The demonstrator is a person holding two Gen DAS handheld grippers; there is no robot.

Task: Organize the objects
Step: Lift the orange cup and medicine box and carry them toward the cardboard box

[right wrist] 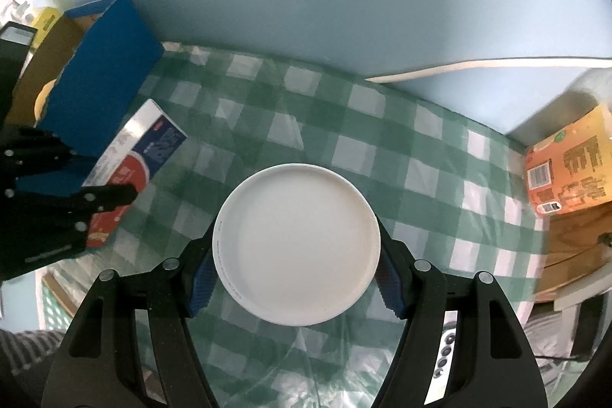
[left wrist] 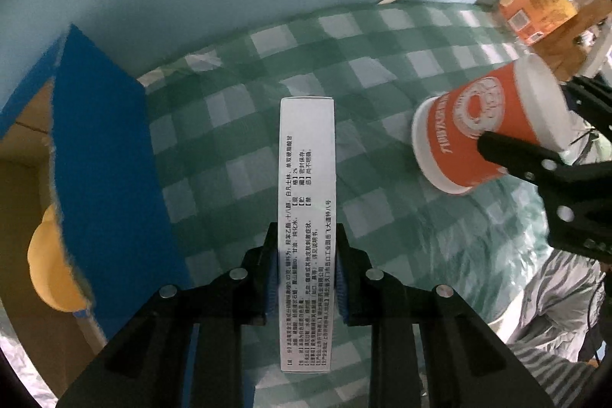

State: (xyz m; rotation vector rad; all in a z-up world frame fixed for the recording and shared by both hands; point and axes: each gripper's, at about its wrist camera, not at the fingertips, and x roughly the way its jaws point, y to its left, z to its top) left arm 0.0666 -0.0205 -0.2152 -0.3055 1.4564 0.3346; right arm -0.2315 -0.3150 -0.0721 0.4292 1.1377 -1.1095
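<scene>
**Both loads up; blue box lying left of the carton**

Holding a long white carton (left wrist: 307, 224) in the left hand-held gripper (left wrist: 306, 278), pads clamped on its two narrow sides near the rear third. Long axis running straight fwd along the fingers, far end pointing out over the checked cloth (left wrist: 382, 71) covering the surface. Printed text panel facing up toward the cam; in right wrist view the same carton (right wrist: 134, 159) showing a red/blue/white face.

Gripping an orange-and-white paper cup (left wrist: 485, 129) in the right hand-held gripper (right wrist: 294, 278), clenched across the cup body. Cup lying roughly horizontal, mouth or base facing the right wrist cam as a white disc (right wrist: 296, 251) — cannot tell which end. Both items apparently off the cloth.

Key relation: open blue box (left wrist: 99, 155) sitting to the left of the carton, its near wall just beside the left fingers, w/ something yellow and rounded (left wrist: 49, 262) inside. In right wrist view, blue box (right wrist: 103, 71) at far left, well apart from the cup, left hand-held gripper between them. Left side clearly nearer.

Judging next move: swinging the carton left and over the box wall, prob. turning the long axis to match the box length before lowering. Cup likely waiting its turn or going elsewhere; crossing over the left arm looking awkward.

Orange pkg (left wrist: 535, 6) resting on a brown piece of furniture at far right, not involved.
</scene>
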